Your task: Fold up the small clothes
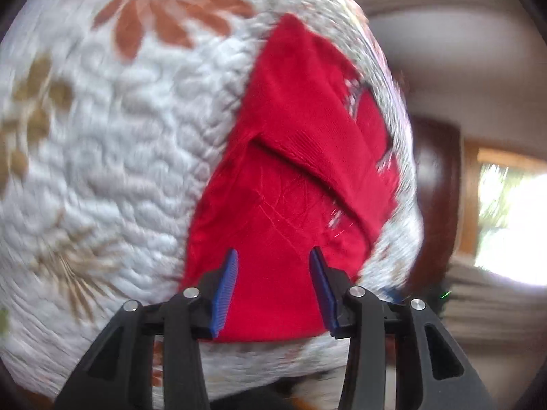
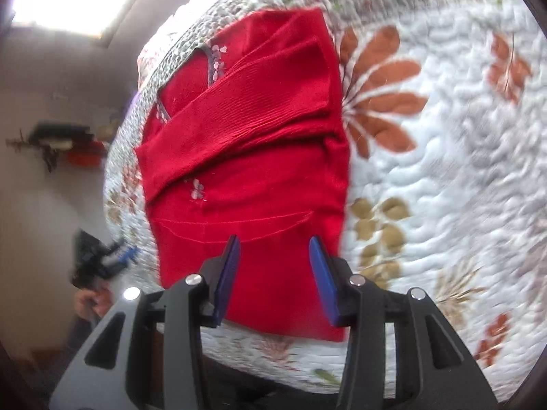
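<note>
Right wrist view: red knit garment (image 2: 246, 184), sleeves folded across, flat on white floral quilted bedspread (image 2: 444, 171). Both grippers (image 2: 275, 273) (image 1: 273, 285) spread, empty, apparently above hem. Next: pinch hem, fold upward.

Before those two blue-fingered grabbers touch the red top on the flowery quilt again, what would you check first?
1. Left gripper open: ok.
2. Right gripper open: ok.
3. Both empty: ok.
4. Red knit top lying flat on the white floral quilt: ok.
5. Sleeve folded across the body: ok.
6. Bottom hem within reach: cannot tell.
</note>
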